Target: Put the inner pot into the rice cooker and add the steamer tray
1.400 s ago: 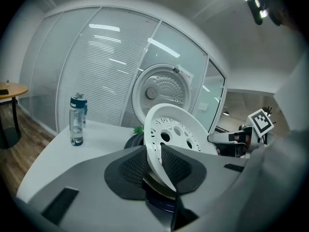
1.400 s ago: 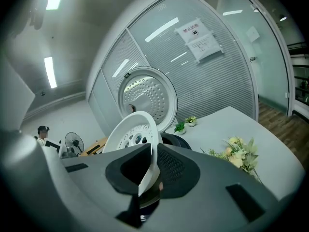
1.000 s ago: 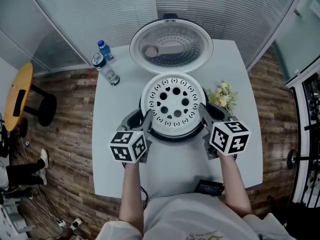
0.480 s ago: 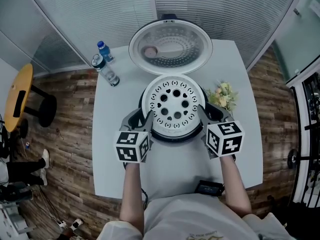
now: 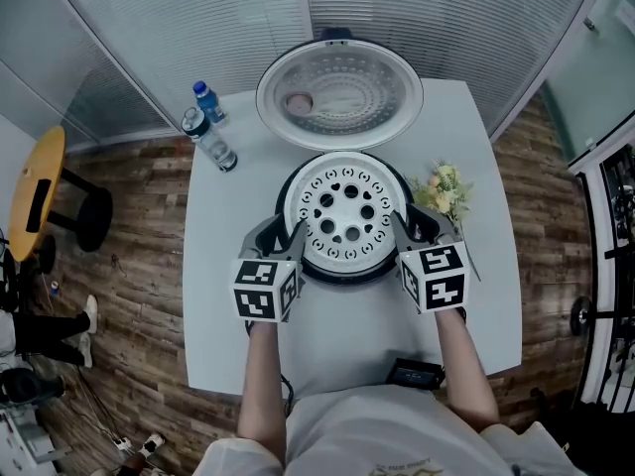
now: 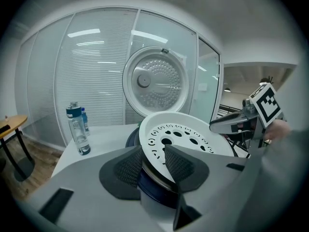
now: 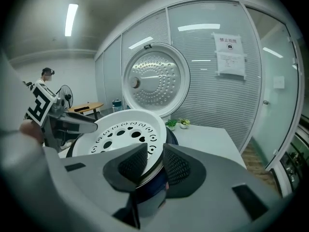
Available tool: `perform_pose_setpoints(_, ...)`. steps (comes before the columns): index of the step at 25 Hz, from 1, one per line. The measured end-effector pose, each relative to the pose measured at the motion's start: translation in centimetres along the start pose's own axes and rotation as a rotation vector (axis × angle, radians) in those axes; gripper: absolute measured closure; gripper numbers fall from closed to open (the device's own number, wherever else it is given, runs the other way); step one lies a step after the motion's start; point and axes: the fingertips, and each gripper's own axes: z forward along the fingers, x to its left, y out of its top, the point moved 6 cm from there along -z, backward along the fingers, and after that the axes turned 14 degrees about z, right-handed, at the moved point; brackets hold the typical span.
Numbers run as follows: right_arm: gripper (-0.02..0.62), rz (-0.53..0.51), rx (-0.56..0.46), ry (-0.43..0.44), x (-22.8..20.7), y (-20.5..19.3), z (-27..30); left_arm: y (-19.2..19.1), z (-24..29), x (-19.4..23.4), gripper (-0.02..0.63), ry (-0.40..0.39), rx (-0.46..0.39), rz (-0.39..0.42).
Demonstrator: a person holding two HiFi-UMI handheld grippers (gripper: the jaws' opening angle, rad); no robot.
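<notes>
at the left side of the rice cooker (image 5: 342, 272) the left gripper (image 5: 286, 234) pointed toward the middle. its jaws were spread and had just been opening, and the left edge of the steamer tray (image 5: 345, 206) stood between the pads, which no longer pinched it. the tray, white, round and full of holes, lay flat on top of the cooker, so it had no long axis. the inner pot, if it was inside, was covered by the tray. at the right side the right gripper (image 5: 412, 228) mirrored the first: jaws apart, also just opening, the right edge of the tray between them. both grippers were equally near, so i judged that each only needed to draw back outward. the white table (image 5: 347, 335) carried two water bottles (image 5: 210, 139) at the left, the open lid (image 5: 339, 92) behind, and small flowers (image 5: 444, 188) at the right. around it were a wooden floor (image 5: 129, 226) and glass walls with blinds.
</notes>
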Motion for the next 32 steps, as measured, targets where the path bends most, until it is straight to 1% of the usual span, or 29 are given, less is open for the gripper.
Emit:
perform_pose_setpoints(4, 0.500, -0.057, -0.003, -0.033, 0.1, -0.1, 0.0, 0.0, 0.1, -0.2, 0.465, 0.037, 0.026, 0.077)
perform_pose_setpoints(6, 0.500, -0.066, -0.004, -0.039, 0.1, -0.2, 0.0, 0.0, 0.2, -0.3, 0.465, 0.050, 0.036, 0.115)
perform_pose_setpoints(8, 0.500, -0.065, -0.005, -0.040, 0.1, -0.3, 0.1, 0.0, 0.3, -0.4, 0.465, 0.052, 0.039, 0.127)
perform_pose_setpoints(15, 0.500, -0.029, -0.016, -0.022, 0.0, -0.1, -0.4, 0.0, 0.0, -0.1, 0.465, 0.048, 0.034, 0.096)
perform_pose_setpoints(22, 0.505, 0.035, -0.078, 0.008, 0.5, -0.2, -2.2, 0.0, -1.8, -0.4, 0.465, 0.067, -0.005, 0.055)
perform_pose_setpoints(24, 0.521, 0.079, -0.091, 0.053, 0.7, -0.2, -2.9, 0.1, -2.4, -0.7, 0.466, 0.067, -0.014, 0.045)
perform_pose_setpoints(25, 0.541, 0.115, -0.095, 0.092, 0.9, -0.3, -3.3, 0.2, -2.8, -0.9, 0.468, 0.067, -0.019, 0.043)
perform_pose_setpoints(27, 0.555, 0.183, -0.107, 0.157, 1.0, -0.5, -4.1, 0.4, -3.5, -1.3, 0.472, 0.070, -0.029, 0.042)
perform_pose_setpoints(29, 0.563, 0.208, -0.126, 0.174, 1.1, -0.7, -5.0, 0.5, -4.4, -1.7, 0.479, 0.077, -0.043, 0.040)
perform_pose_setpoints(32, 0.570, 0.214, -0.150, 0.173, 1.1, -1.4, -6.6, 0.6, -5.9, -2.7, 0.489, 0.080, -0.074, 0.024)
